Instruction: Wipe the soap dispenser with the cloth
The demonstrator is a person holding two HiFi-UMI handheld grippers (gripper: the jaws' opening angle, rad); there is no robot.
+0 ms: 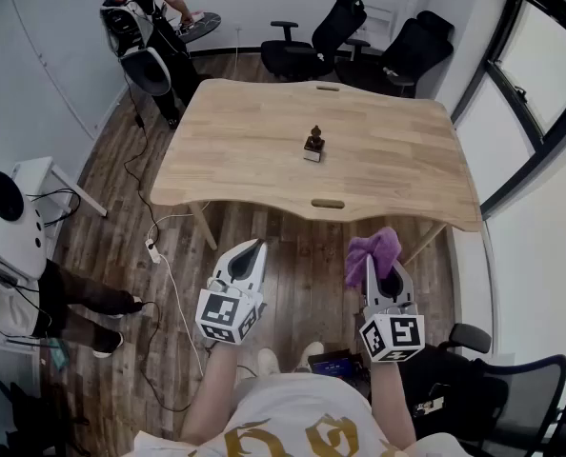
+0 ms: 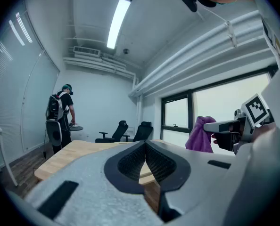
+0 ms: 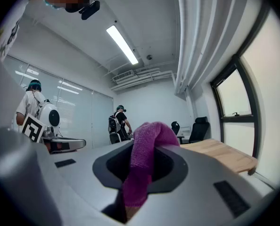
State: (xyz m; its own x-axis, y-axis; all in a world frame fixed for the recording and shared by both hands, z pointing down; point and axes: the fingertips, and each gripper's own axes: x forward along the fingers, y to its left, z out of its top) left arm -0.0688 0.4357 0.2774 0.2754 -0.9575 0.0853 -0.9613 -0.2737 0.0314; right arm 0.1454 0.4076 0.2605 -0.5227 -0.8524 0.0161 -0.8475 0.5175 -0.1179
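**Soap dispenser alone on desk; cloth clamped in right tool**

- The soap dispenser is seen upright near the middle of the desk: a small dark body on a lighter base. Nothing is touching it. It cannot be made out in either gripper view.
- The desk is a light wooden top with rounded corners and two cable slots. Apart from the dispenser, no other item is seen on it.
- The purple cloth is held well apart from the dispenser, off the near desk edge and over the wooden floor.
- In the right gripper view the cloth is pinched between the jaws of the right tool. It is bunched above the tips and also hangs down through the gap.
- In the left gripper view the left tool is closed, with its ribbed pads meeting and nothing between them. In the head view it is held beside the right tool, short of the desk edge.
- Both tools are held level and pointed toward the desk. Each is visible from the other's camera: the right tool with the cloth, and the left tool.
- Black office chairs are parked beyond the far edge of the desk.
- A person with a backpack unit is standing at a small round table in the far left corner.
- A power strip with a white cable lies on the floor under the left side of the desk.
- Windows run along the right wall.
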